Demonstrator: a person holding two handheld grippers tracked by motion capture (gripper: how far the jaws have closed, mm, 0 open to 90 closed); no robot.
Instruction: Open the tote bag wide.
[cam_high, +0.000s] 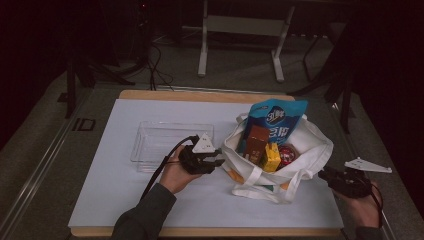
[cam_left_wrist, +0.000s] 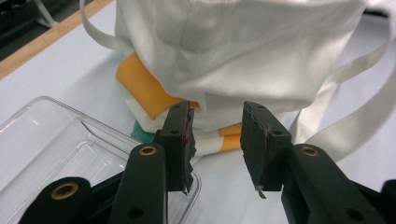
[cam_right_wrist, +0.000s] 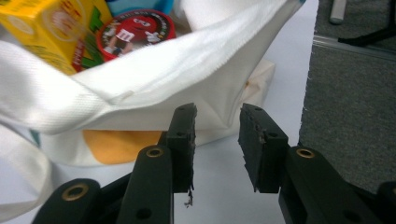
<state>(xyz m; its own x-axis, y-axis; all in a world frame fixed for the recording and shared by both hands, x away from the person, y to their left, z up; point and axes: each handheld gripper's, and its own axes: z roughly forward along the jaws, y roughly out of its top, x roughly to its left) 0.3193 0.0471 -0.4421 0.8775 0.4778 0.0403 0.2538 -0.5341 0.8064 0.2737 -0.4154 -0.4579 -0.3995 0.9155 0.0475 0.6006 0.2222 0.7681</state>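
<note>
A white cloth tote bag (cam_high: 305, 150) stands open on the white mat, with orange and green print low on its side (cam_left_wrist: 144, 88). Inside are a blue snack pouch (cam_high: 275, 120), a brown box (cam_high: 256, 142), a yellow carton (cam_high: 272, 157) and a red round candy tub (cam_high: 286, 155). My left gripper (cam_high: 219, 161) is just left of the bag, open, with nothing between the jaws (cam_left_wrist: 215, 140). My right gripper (cam_high: 325, 176) sits at the bag's right side, open and empty (cam_right_wrist: 217, 140); the yellow carton (cam_right_wrist: 51, 28) and candy tub (cam_right_wrist: 135, 30) show over the rim.
A clear plastic tray (cam_high: 165, 142) lies empty on the mat left of the bag, close behind my left hand. Loose bag handles (cam_left_wrist: 355, 107) trail on the mat. The table's right edge and grey floor (cam_right_wrist: 350, 116) lie beside my right gripper.
</note>
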